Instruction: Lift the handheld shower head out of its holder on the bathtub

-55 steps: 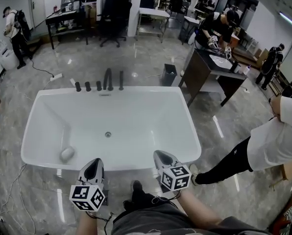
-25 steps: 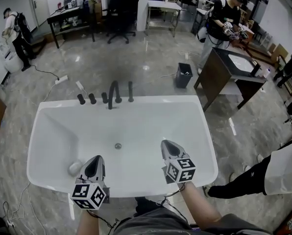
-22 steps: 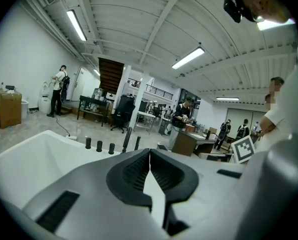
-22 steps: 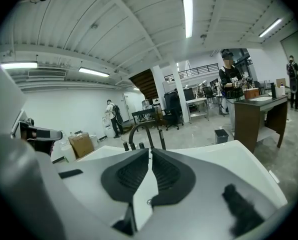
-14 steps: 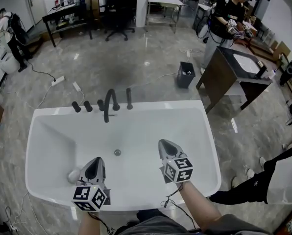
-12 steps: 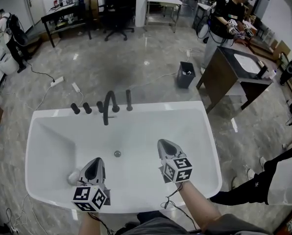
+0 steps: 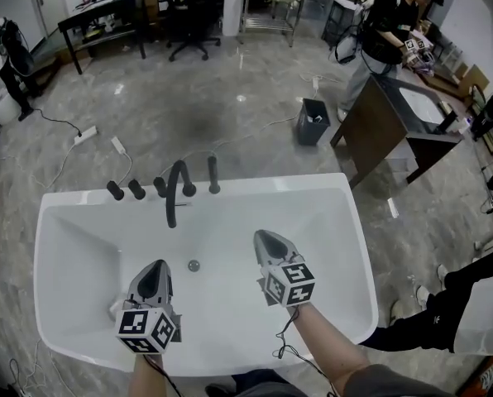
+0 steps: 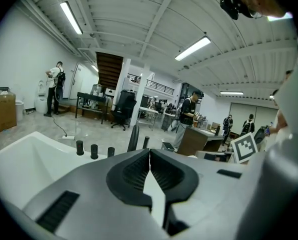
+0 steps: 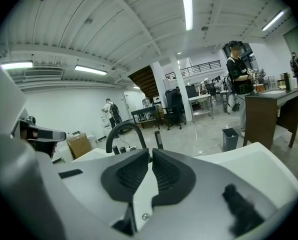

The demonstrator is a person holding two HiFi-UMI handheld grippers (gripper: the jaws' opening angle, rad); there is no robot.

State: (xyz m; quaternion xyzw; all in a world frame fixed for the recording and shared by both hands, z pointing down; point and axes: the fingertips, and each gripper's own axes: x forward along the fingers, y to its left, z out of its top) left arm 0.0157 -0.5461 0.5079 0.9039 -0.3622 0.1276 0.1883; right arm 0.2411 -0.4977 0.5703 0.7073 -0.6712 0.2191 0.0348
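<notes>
**Head view.** The white bathtub (image 7: 350,222), glossy and round-cornered, filled the lower frame. On its far rim stood a matt black faucet (image 7: 174,193) with an arched spout. The shower head (image 7: 213,174), a slim upright black rod, sat in its holder just right of the faucet. Three stubby black knobs (image 7: 136,188) stood to the faucet's left. The left tool (image 7: 154,270) and right tool (image 7: 263,240) hung over the basin, well short of the faucet.

**Left gripper view.** The left tool (image 8: 149,153) had its ribbed dark faces pressed together on nothing. The shower head (image 8: 145,142) rose just right of the faucet (image 8: 134,136).

**Right gripper view.** The right tool (image 9: 151,155) was likewise pressed together and empty. The shower head (image 9: 159,139) stood right of the faucet (image 9: 121,129).

**Risks, as judged.** Neither tool could take the rod without first spreading. The rod looked smooth and thin, so a shallow pinch might slip. The faucet stood close enough to be knocked during the reach. Any hose was out of sight and might drag on the lift.
</notes>
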